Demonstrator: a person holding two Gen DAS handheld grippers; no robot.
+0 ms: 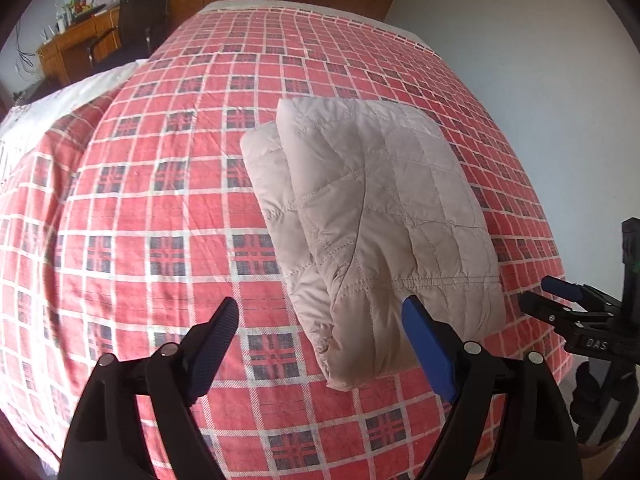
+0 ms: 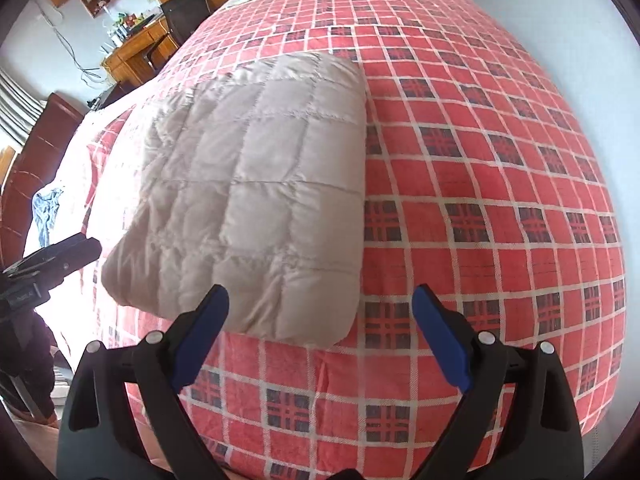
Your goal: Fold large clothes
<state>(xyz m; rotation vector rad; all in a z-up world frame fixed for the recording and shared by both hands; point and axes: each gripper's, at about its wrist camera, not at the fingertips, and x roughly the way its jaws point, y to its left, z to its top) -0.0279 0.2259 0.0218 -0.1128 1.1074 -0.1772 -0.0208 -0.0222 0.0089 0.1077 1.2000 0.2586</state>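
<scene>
You are not seeing under the folded quilted jacket [image 1: 384, 216], so its sleeves, collar and any fastening are lying hidden inside the bundle; only a gathered seam and a cuff-like end are showing at its near edge. The far corner of the room is blurring into a wooden desk [image 2: 136, 52] with cluttered small items too small to make out, and a dark chair [image 1: 140, 12] is standing beside it. A blue cloth [image 2: 48, 212] is showing at the left edge of the right wrist view, partly cut off. No container is appearing in either view; the jacket is lying directly on the red plaid bedspread [image 1: 160, 200], near the near edge of the bed, folded into a thick pale beige rectangle. Your left gripper [image 1: 320, 312] is hovering just short of the jacket's near end with its jaws spread wide and holding nothing, its right finger overlapping the jacket's corner in the picture. Your right gripper [image 2: 320, 300] is likewise hanging wide open and empty, its left finger in front of the jacket's near edge, its right finger over bare bedspread.
</scene>
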